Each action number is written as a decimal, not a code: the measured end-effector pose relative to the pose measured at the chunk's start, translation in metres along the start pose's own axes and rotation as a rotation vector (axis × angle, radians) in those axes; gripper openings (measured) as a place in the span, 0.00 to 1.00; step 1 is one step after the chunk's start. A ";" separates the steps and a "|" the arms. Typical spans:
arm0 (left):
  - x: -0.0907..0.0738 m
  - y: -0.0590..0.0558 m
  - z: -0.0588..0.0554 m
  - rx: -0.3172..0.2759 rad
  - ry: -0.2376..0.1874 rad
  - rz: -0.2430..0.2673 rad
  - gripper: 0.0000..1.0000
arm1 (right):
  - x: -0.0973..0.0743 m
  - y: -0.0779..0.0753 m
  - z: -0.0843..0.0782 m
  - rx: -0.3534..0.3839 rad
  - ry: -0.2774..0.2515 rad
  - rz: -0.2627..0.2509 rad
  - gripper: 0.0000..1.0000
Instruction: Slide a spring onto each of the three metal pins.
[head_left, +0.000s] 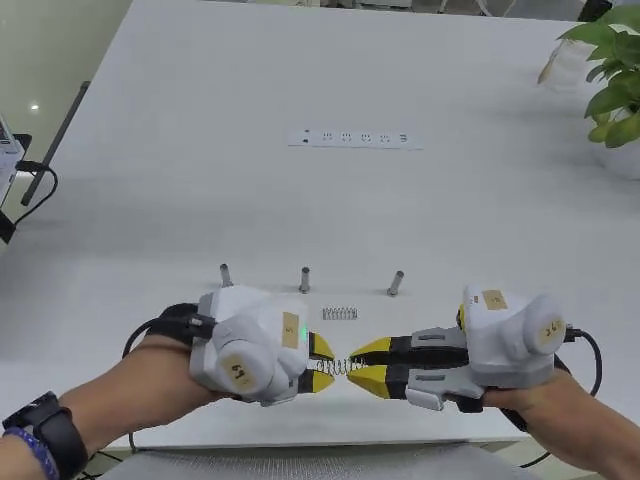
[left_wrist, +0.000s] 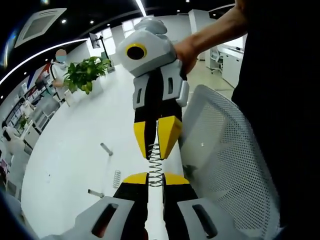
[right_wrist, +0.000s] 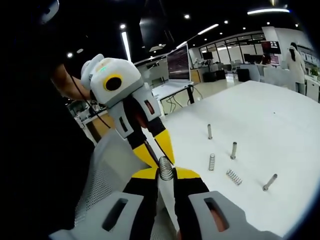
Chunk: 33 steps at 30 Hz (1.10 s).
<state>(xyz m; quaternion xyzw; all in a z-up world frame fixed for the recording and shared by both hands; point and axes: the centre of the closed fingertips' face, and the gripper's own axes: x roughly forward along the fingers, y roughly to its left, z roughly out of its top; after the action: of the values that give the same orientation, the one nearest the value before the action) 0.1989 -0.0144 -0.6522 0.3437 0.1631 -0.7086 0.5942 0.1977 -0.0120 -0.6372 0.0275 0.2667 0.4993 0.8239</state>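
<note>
We find left tongs and right tongs both clamping one spring, axis spanning them; pins stand toward the worktop's far edge.

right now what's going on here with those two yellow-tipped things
A person at a white table holds a tool in each hand. The left tool and the right tool each grip an end of one spring, held between their tips near the table's front edge. The three metal pins stand bare. Two more springs lie loose beside them. No spring is on a pin yet.
</note>
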 end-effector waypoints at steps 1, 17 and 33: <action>0.000 0.001 0.000 -0.002 -0.001 0.001 0.02 | 0.000 0.000 0.001 -0.002 0.001 -0.001 0.09; -0.006 0.042 0.029 -0.163 -0.179 0.092 0.02 | -0.016 -0.021 0.049 -0.158 0.095 -0.041 0.09; -0.002 0.050 0.045 -0.193 -0.242 0.099 0.02 | -0.028 -0.026 0.053 -0.247 0.223 -0.031 0.09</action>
<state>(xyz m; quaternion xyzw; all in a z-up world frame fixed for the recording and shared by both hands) 0.2338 -0.0539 -0.6103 0.2045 0.1405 -0.6957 0.6741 0.2335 -0.0363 -0.5879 -0.1338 0.2933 0.5157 0.7938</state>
